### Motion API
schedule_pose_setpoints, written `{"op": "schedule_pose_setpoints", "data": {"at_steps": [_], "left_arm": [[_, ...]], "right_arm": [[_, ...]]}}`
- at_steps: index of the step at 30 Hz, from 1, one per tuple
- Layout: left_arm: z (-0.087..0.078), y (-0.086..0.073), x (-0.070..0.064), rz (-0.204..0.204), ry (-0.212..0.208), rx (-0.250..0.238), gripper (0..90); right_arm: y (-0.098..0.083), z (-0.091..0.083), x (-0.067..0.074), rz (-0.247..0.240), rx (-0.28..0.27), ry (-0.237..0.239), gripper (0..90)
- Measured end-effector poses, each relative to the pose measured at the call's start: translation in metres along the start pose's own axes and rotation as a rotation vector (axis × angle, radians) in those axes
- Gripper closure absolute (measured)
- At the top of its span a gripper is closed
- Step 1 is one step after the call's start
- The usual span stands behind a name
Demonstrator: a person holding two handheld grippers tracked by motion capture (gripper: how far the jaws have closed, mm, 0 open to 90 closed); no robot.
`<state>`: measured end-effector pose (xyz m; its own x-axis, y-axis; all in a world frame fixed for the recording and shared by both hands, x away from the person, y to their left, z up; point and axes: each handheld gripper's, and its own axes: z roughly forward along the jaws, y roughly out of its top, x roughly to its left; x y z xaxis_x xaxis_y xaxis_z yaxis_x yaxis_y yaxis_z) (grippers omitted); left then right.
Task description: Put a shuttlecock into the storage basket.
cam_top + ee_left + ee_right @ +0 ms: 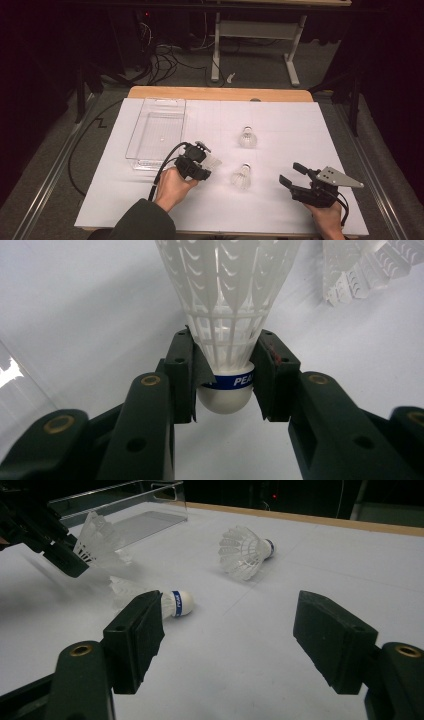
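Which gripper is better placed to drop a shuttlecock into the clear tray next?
Left. The left gripper is already shut on a shuttlecock beside the clear tray; the right gripper is open, empty, and farther from the tray.

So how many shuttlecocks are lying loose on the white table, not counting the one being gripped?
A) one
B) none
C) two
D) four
C: the left gripper pinches one shuttlecock near its cork, while a nearer shuttlecock and a farther shuttlecock lie free on the table.
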<state>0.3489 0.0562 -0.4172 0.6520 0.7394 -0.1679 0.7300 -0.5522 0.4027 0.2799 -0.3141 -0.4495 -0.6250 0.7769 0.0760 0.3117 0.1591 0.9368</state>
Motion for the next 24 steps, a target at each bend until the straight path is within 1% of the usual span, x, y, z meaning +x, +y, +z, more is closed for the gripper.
{"op": "schedule_pose_setpoints", "data": {"at_steps": [8, 10, 13, 16, 21, 24], "left_arm": [[-0.005, 0.000, 0.001, -0.002, -0.015, -0.023, 65.3], [-0.007, -0.001, 0.002, 0.004, -0.014, -0.027, 65.4], [-0.011, -0.003, 0.004, -0.003, -0.020, -0.040, 65.4], [-0.014, -0.003, 0.005, -0.008, -0.016, -0.048, 65.3], [-0.021, -0.002, 0.004, -0.002, -0.013, -0.069, 65.4], [-0.023, -0.003, 0.005, -0.007, -0.011, -0.077, 65.4]], "right_arm": [[0.000, 0.000, 0.000, 0.000, 0.002, -0.003, 28.4], [0.000, 0.000, 0.000, 0.001, 0.001, -0.004, 28.4], [0.000, 0.000, 0.000, -0.002, 0.000, -0.007, 28.2], [0.000, 0.000, 0.000, 0.000, -0.001, -0.004, 28.1], [0.000, 0.000, 0.000, -0.001, -0.001, -0.005, 28.0], [0.000, 0.000, 0.000, -0.003, -0.001, -0.007, 28.0]]}}
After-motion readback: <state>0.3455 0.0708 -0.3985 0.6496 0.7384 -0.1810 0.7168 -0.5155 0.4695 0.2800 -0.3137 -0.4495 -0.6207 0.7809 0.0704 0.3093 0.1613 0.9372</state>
